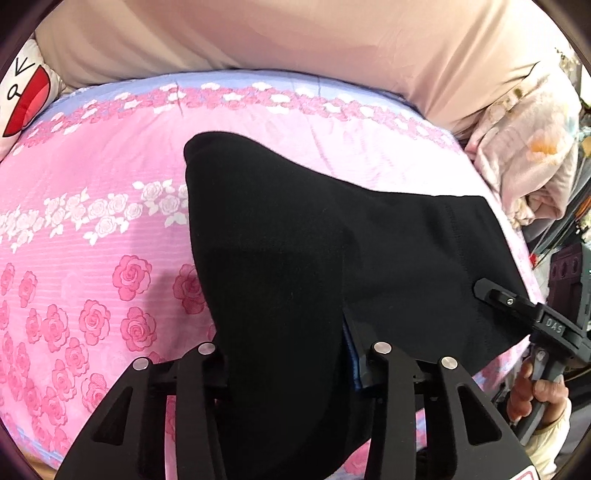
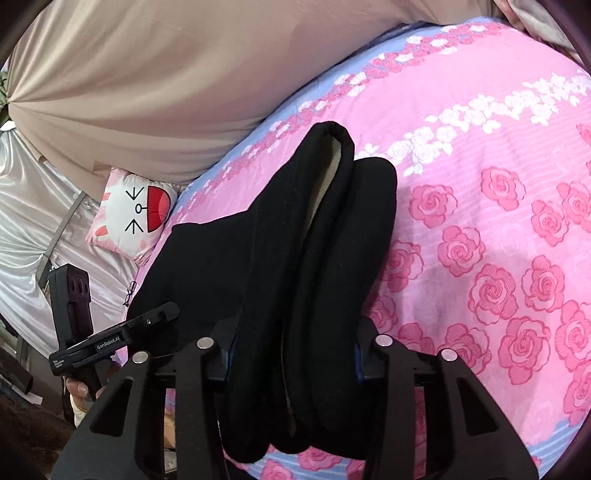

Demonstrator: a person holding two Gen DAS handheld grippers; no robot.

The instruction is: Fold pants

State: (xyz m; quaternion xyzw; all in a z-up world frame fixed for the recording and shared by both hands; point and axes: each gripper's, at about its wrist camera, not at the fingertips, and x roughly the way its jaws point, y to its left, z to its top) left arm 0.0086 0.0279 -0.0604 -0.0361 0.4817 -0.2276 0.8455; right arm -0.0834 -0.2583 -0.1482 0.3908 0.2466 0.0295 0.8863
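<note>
Black pants [image 1: 295, 221] lie folded lengthwise on a pink rose-patterned bed sheet [image 1: 92, 184]. Their near end rises off the bed into both grippers. My left gripper [image 1: 288, 362] is shut on a thick bunch of the black cloth, which fills the gap between its fingers. In the right wrist view the pants [image 2: 295, 229] show as stacked folds with a pale lining, and my right gripper [image 2: 291, 354] is shut on them. The right gripper [image 1: 517, 310] also shows at the pants' right edge, and the left gripper [image 2: 122, 332] at their left side.
A beige cover [image 1: 258, 33] bulges along the far side of the bed. A cartoon-face pillow [image 2: 133, 210] lies at the bed's far left corner, and a pile of pale cloth [image 1: 528, 158] at the right. A hand [image 1: 535, 395] holds the right gripper's handle.
</note>
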